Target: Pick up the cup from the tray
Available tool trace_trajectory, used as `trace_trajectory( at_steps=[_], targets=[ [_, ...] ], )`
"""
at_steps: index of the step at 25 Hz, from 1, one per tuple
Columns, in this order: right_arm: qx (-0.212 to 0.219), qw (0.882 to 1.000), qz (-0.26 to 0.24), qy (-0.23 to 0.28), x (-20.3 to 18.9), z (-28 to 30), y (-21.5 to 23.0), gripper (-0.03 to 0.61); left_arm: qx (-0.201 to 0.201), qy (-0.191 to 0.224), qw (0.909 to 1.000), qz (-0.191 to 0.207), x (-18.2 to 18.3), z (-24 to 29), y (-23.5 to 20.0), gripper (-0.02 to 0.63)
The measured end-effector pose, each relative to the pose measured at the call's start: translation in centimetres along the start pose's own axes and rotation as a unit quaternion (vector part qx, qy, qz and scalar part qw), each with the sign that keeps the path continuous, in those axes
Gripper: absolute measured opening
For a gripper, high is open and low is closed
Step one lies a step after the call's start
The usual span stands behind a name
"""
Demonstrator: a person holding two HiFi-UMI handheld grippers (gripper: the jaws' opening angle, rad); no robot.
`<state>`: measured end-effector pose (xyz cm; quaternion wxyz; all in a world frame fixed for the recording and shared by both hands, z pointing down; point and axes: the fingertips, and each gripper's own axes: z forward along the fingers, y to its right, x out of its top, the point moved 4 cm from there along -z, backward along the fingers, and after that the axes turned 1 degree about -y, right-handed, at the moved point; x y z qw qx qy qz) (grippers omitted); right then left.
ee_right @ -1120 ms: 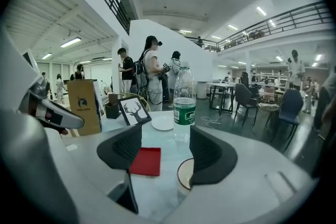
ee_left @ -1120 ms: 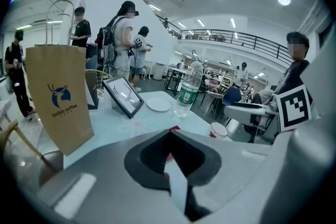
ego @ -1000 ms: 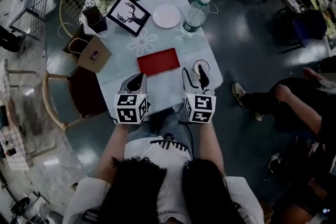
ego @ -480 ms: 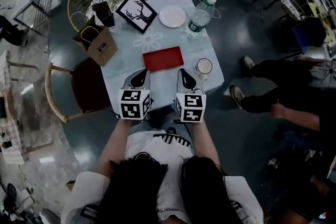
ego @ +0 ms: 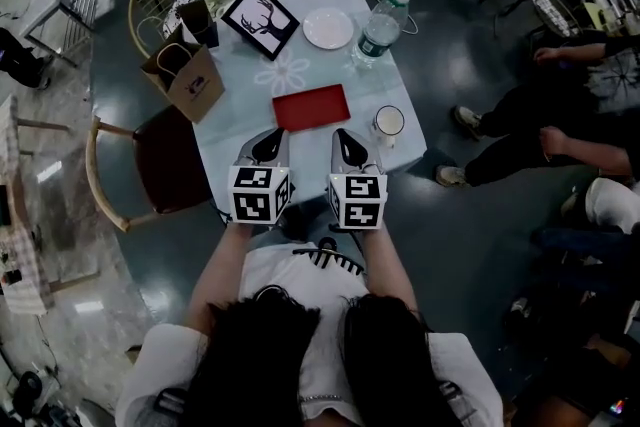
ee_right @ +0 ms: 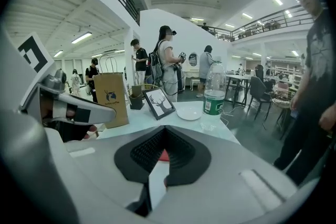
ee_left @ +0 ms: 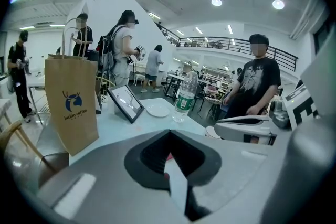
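Note:
The white cup point(ego: 387, 123) stands on the pale table point(ego: 240, 120) just right of the flat red tray point(ego: 311, 107), not on it. Both grippers hover over the table's near edge, side by side. My left gripper point(ego: 268, 147) is shut and empty, its tip near the tray's front left corner. My right gripper point(ego: 347, 149) is shut and empty too, a short way left of the cup. In the left gripper view the jaws point(ee_left: 169, 134) meet over a sliver of red tray point(ee_left: 169, 156). The right gripper view shows closed jaws point(ee_right: 164, 131) the same way.
At the back of the table stand a water bottle point(ego: 378, 27), a white plate point(ego: 327, 29), a framed deer picture point(ego: 259, 19) and a brown paper bag point(ego: 185, 75). A chair point(ego: 150, 175) sits at the left. Seated people's legs point(ego: 520, 130) are at the right.
A second ago my right gripper stood open beside the cup. It has since drawn back to the left and shut, leaving the cup standing. The left gripper has barely moved.

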<state>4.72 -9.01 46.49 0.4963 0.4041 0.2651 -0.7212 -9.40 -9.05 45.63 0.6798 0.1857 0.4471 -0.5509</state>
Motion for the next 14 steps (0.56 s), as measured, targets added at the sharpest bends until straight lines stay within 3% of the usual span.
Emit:
trace_trajectory(
  at_steps=[14],
  targets=[
    [0.013,1.000,-0.013,0.002,0.08,-0.22,-0.49,0.025,0.011,0.001,0.9999,-0.005,-0.12,-0.33,-0.59,0.000]
  ],
)
